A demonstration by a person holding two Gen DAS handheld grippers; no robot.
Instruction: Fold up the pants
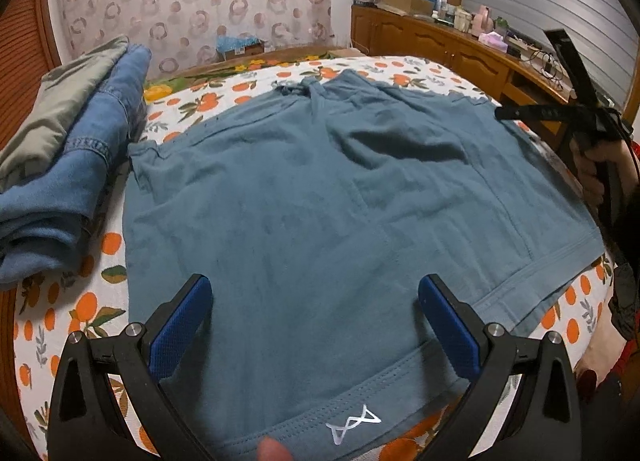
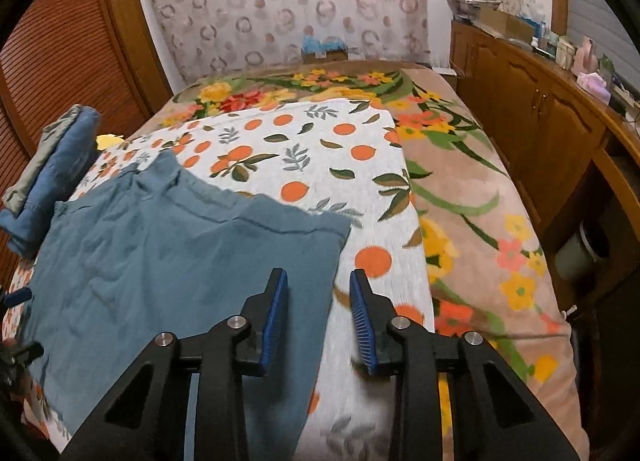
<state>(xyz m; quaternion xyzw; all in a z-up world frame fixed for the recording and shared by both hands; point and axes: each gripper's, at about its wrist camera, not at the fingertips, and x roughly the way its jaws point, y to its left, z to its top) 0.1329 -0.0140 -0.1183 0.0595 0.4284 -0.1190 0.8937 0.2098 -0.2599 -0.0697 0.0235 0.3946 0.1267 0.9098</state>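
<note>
**Left wrist view: teal pants spread flat on the bed, both grippers empty**

The teal pants (image 1: 320,201) lie spread out on the orange-print sheet (image 1: 100,313) that covers the bed. Their waistband, marked with a small white logo (image 1: 354,427), is the edge nearest the left gripper (image 1: 316,301), and the two short legs reach away toward the patterned curtain (image 1: 192,1). The left gripper hangs just above the waistband end of the pants, its blue pads (image 1: 180,325) spread wide with only flat cloth below them; nothing is pinched. A fingertip (image 1: 272,451) shows at the bottom edge beside the logo.

Left of the pants, touching their far corner, sits a stack of folded clothes (image 1: 68,165): denim on the near side, a grey-green piece behind it. Right of the pants, the right gripper (image 1: 504,112) shows as a dark bar over their edge, held by a hand (image 1: 592,169).

In the right wrist view, the right gripper (image 2: 319,317) stands over the right edge of the pants (image 2: 160,257), one pad (image 2: 276,313) above the cloth and the other above bare sheet (image 2: 360,189). Its jaws are partly apart and grasp nothing. Beyond the sheet, right of the pants, lies a flowered blanket (image 2: 480,221), then a wooden cabinet (image 2: 540,117).
</note>
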